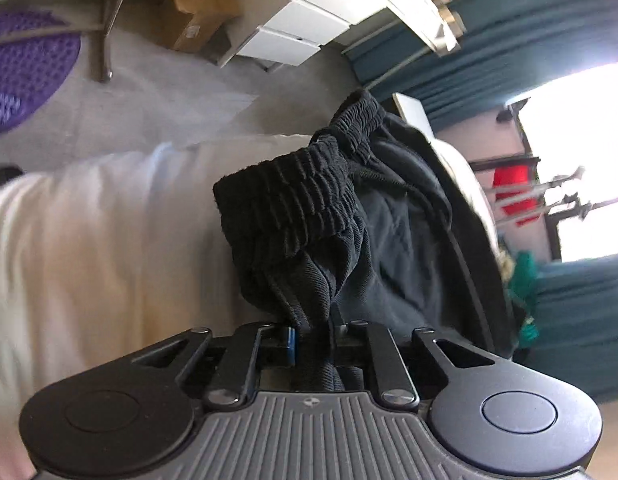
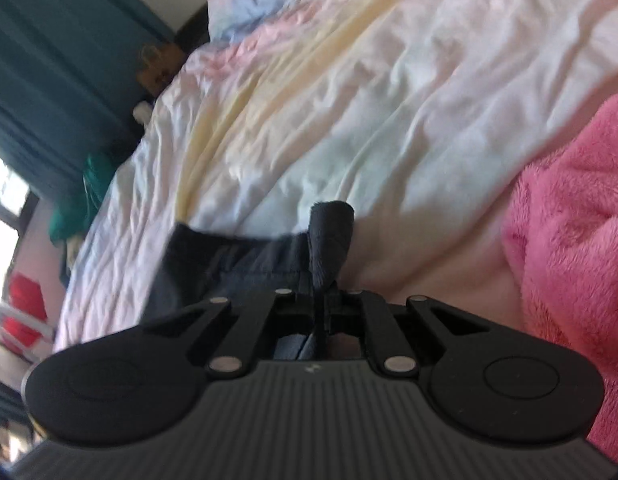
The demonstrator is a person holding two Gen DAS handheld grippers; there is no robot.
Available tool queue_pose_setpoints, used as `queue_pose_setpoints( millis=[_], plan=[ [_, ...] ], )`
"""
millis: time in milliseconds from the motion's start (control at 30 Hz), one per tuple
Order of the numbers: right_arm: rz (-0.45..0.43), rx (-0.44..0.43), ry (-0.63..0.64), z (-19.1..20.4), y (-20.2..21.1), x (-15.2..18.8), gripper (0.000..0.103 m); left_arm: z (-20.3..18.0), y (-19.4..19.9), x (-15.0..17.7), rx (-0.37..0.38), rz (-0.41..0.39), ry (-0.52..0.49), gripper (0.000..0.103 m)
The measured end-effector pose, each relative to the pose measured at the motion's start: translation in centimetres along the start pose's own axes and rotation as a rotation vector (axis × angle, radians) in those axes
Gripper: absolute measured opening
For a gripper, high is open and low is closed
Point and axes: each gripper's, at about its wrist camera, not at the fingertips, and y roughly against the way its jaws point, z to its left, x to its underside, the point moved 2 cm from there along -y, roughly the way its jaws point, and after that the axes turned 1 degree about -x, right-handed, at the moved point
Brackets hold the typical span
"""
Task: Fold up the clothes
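A pair of black shorts [image 1: 349, 232] with a ribbed elastic waistband hangs bunched in front of the left wrist camera. My left gripper [image 1: 315, 336] is shut on the waistband end, cloth pinched between the jaws. In the right wrist view the same black shorts [image 2: 245, 268] stretch to the left over the bed. My right gripper [image 2: 323, 304] is shut on another edge of them, with a small fold [image 2: 332, 236] standing up above the jaws.
The bed [image 2: 349, 100] has a crumpled pastel sheet. A pink fluffy blanket [image 2: 577, 240] lies at the right. Teal curtains [image 1: 509, 40], a bright window, white drawers [image 1: 301, 28], a cardboard box [image 1: 201, 4] and a purple cushion [image 1: 25, 68] are around.
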Motion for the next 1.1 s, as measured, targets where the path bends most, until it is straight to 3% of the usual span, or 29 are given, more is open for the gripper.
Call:
queue_pose_setpoints(
  millis=[133,167,200,233,300,333,467,600,700,867,1000,1100],
  plan=[
    [-0.052,0.039,0.059,2.0,0.8,-0.2,0.017,-0.8,1.9,0.5,-0.045,-0.013,-0.102,0.028],
    [-0.069,0.037,0.065,2.5,1.0,-0.3,0.02,-1.0,2.5,0.6,-0.068,-0.016,-0.139,0.038],
    [-0.086,0.033,0.072,3.0,1.3,-0.5,0.032,-1.6,3.0,0.8,-0.091,-0.028,-0.185,0.05],
    [-0.107,0.025,0.101,3.6,1.6,-0.6,0.054,-2.3,3.6,1.1,-0.109,-0.058,-0.235,0.057],
    [-0.159,0.003,0.189,5.3,2.4,-1.0,0.068,-3.2,5.2,2.1,-0.145,-0.132,-0.33,0.081],
    [-0.196,-0.019,0.237,6.3,3.1,-0.9,0.069,-3.7,6.1,2.6,-0.166,-0.17,-0.378,0.083],
    [-0.296,-0.149,0.401,10.4,6.1,0.1,0.074,-7.8,7.9,5.3,-0.237,-0.351,-0.58,0.087],
    [-0.228,-0.351,0.513,13.6,8.3,2.2,0.073,-12.8,7.5,8.5,-0.183,-0.436,-0.693,0.087],
    [-0.141,-0.47,0.594,15.8,8.1,3.6,0.073,-17.7,5.2,11.8,-0.119,-0.439,-0.783,0.087],
    [-0.05,-0.58,0.658,18.1,7.0,5.4,0.073,-25.0,-0.1,18.2,-0.007,-0.398,-0.938,0.087],
    [-0.026,-0.607,0.728,19.7,5.3,6.9,0.073,-28.9,-6.0,22.7,0.055,-0.389,-1.063,0.086],
    [-0.009,-0.624,0.754,20.1,3.7,8.2,0.073,-29.2,-10.6,24.8,0.042,-0.346,-1.122,0.085]
  ],
)
